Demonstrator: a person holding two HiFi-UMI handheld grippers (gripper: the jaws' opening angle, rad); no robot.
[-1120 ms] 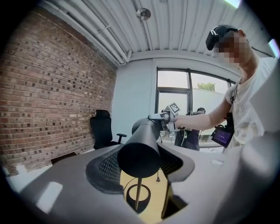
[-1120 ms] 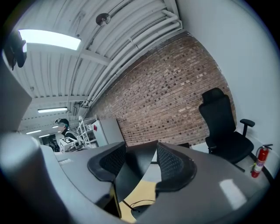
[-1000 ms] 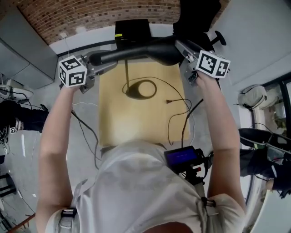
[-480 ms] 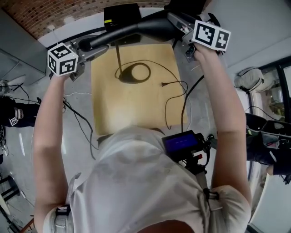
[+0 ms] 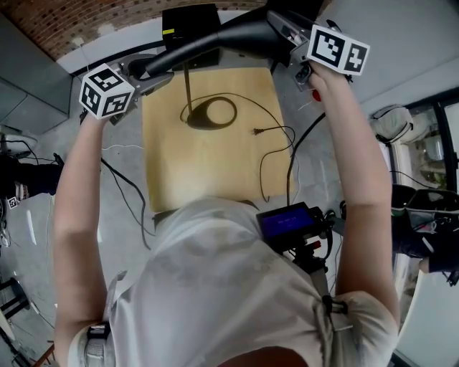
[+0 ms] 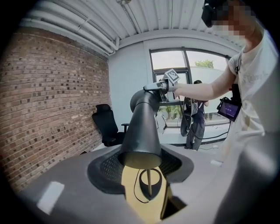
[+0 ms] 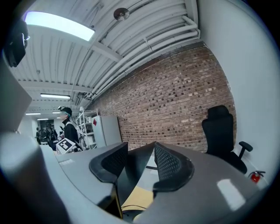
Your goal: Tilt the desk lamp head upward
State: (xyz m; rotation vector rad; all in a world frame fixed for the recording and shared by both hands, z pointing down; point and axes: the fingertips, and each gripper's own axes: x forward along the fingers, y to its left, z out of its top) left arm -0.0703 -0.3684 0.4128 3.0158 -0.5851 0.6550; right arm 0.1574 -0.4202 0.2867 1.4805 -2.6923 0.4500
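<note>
The black desk lamp has a long cone-shaped head (image 5: 215, 43) on a thin pole above an oval base (image 5: 208, 115), which stands on the wooden table (image 5: 215, 172). My left gripper (image 5: 147, 72) is shut on the head's left end near the pole. My right gripper (image 5: 283, 32) is shut on the right end, which sits nearer the camera. Both pairs of jaws have just been closing with the head between them. In the left gripper view the head (image 6: 142, 127) runs away from the left gripper (image 6: 140, 164). In the right gripper view its dark surface (image 7: 133, 170) fills the right gripper (image 7: 136, 164).
The lamp's cord (image 5: 276, 154) loops over the table's right side, its plug (image 5: 257, 132) lying loose. A black box (image 5: 190, 21) stands behind the table. A black office chair (image 7: 221, 131) stands by the brick wall. Cables (image 5: 129, 201) trail over the floor at left. A bystander (image 6: 192, 118) stands near the windows.
The right end of the lamp head has risen with my right gripper. The left end has dipped with my left gripper, so the head slants more steeply.
</note>
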